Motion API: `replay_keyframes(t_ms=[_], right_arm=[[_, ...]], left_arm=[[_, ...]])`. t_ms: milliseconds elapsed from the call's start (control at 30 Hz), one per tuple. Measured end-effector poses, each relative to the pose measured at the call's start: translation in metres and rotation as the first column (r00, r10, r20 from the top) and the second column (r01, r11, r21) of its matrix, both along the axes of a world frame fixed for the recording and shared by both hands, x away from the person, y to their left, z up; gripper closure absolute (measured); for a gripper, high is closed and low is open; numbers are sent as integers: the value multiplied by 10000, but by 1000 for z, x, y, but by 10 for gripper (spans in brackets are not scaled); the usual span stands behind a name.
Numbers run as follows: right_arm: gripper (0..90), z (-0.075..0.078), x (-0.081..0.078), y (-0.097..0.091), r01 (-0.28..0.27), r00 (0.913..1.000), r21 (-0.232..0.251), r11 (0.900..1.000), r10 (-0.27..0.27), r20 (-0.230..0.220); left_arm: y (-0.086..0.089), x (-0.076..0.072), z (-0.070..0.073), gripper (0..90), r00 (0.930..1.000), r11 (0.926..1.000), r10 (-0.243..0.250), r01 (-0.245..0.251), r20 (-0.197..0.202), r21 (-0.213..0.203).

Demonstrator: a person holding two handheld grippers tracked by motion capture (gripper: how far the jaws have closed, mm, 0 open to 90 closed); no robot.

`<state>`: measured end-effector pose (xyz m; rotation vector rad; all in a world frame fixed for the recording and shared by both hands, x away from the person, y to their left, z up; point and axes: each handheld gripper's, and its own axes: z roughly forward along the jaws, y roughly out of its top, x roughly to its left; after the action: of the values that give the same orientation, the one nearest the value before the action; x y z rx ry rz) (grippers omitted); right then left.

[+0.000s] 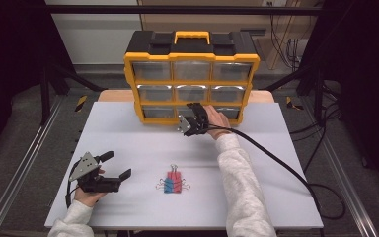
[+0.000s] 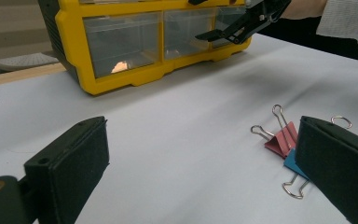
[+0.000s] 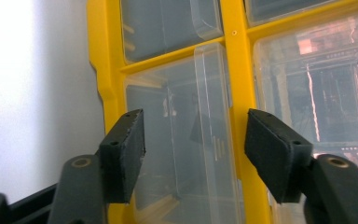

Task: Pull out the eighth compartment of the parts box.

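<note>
High view, going from the left: my left gripper (image 1: 113, 167) sits low near the table's (image 1: 128, 143) front-left corner, its body lying almost level and pointing right across the white top. The left hand (image 1: 90, 191) cups it from below, with the sleeve coming in at the front edge and the grey three-cornered plate tilted on top. Its jaws stand wide apart with nothing between them. In the left gripper view the two black pads frame bare tabletop.

Right of that, near the middle of the front edge, lie the binder clips (image 1: 173, 184), a red one and a blue one side by side and touching, wire handles sticking out. In the left gripper view they rest just beside my right-hand pad (image 2: 335, 163), partly hidden behind it, and I see no contact.

Further right, my right forearm stretches diagonally from the front edge up to the back, where the right hand (image 1: 218, 118) carries the right gripper (image 1: 191, 124) against the bottom row of the yellow drawer organiser (image 1: 191, 58) standing at the table's back edge. The gripper points at the bottom-middle drawer (image 3: 186, 140). In the right gripper view the jaws are about half open, straddling the clear drawer front. The pads are apart from it and grip nothing.
</note>
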<state>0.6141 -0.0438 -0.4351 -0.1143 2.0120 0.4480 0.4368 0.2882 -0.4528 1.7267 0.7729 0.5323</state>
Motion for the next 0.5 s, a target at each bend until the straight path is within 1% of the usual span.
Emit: replay_keyframes(t_ms=[100,200,267,400,500], right_arm=[[459,-1,0,0,-6,9999,-9,10000,6,100],[479,-2,0,1,-42,9998,-25,10000,42,217],[507,-5,0,1,-15,9989,-198,9998,25,473],[545,-7,-1,1,-21,9967,-259,9997,42,806],[561,-9,-1,1,-37,9943,-447,9990,85,1063]], left_arm=[[0,0,0,25,10000,10000,-1,1,-10,8],[0,0,0,26,10000,10000,-2,2,-4,12],[0,0,0,26,10000,10000,3,-3,4,8],[0,0,0,26,10000,10000,14,-14,-4,13],[0,0,0,27,10000,10000,14,-14,7,6]])
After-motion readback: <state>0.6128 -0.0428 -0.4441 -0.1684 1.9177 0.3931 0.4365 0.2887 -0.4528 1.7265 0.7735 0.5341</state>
